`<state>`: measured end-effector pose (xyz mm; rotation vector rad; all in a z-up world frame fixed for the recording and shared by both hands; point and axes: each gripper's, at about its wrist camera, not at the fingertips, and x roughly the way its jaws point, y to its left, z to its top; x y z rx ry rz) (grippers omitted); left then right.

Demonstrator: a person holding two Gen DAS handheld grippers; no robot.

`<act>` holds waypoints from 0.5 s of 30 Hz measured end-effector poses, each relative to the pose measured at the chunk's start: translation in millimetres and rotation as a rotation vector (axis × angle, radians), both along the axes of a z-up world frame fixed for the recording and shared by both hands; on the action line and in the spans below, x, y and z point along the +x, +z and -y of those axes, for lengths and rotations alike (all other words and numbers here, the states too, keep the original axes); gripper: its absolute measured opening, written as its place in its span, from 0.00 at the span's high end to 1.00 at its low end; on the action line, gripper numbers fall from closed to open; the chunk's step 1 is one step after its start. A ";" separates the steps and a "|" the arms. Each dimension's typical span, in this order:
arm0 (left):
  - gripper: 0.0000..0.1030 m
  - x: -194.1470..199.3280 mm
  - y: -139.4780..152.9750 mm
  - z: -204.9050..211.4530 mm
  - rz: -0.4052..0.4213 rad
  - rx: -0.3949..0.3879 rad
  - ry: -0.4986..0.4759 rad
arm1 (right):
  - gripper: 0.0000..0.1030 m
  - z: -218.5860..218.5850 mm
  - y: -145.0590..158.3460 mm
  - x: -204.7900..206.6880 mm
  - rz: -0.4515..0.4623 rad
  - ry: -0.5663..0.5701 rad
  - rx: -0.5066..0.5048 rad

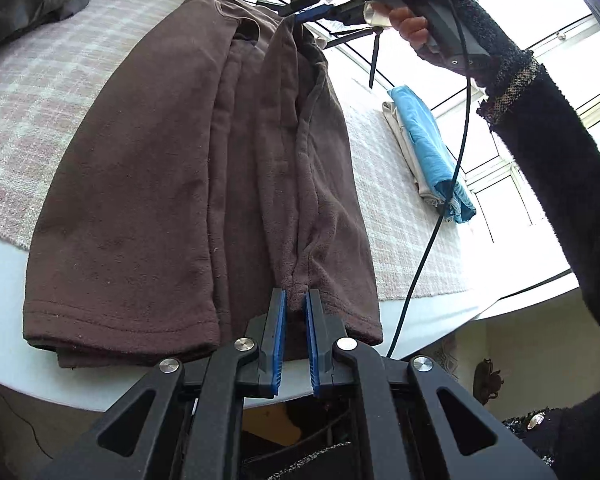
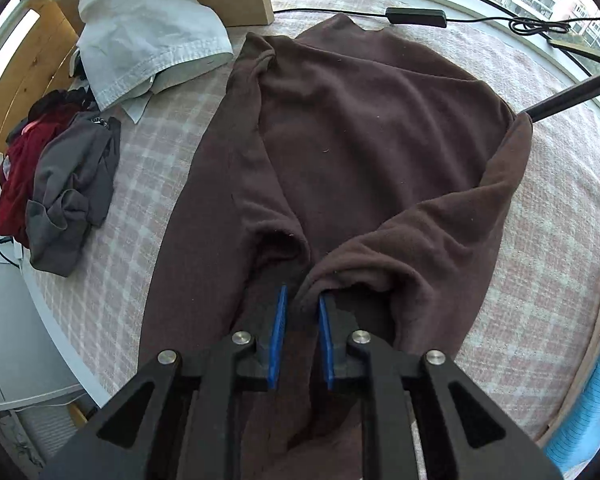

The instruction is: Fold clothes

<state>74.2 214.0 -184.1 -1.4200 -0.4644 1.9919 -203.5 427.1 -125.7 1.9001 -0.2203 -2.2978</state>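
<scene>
A brown fleece garment (image 1: 148, 200) lies lengthwise on a checked cloth (image 1: 32, 92) that covers the table. In the left wrist view my left gripper (image 1: 296, 294) is shut on a bunched edge of the garment at its near hem. At the far end a hand holds my right gripper (image 1: 316, 12) above the cloth, and a long fold of the garment hangs from it. In the right wrist view the right gripper (image 2: 303, 294) pinches brown garment (image 2: 364, 128) fabric between its blue pads (image 2: 278, 320), with a sleeve draped over to the right.
A grey and red pile of clothes (image 2: 68, 184) and a white garment (image 2: 148, 36) lie to the left in the right wrist view. Folded blue and beige clothes (image 1: 428, 148) sit to the right. A black cable (image 1: 452, 184) hangs from the right gripper. The table's white edge (image 1: 4, 260) is near.
</scene>
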 end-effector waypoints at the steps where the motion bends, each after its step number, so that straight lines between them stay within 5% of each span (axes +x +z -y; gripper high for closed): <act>1: 0.91 -0.5 -1.5 2.0 -0.002 0.000 -0.005 | 0.84 0.6 9.5 4.9 -0.023 0.016 0.003; 6: 0.91 -0.5 -2.6 -0.3 -0.016 0.007 -0.029 | 0.76 -17.7 19.8 25.9 -0.059 0.024 0.162; 15: 0.91 0.6 -0.3 -3.3 -0.023 0.009 -0.061 | 0.76 -17.2 -49.8 5.1 0.067 0.034 0.312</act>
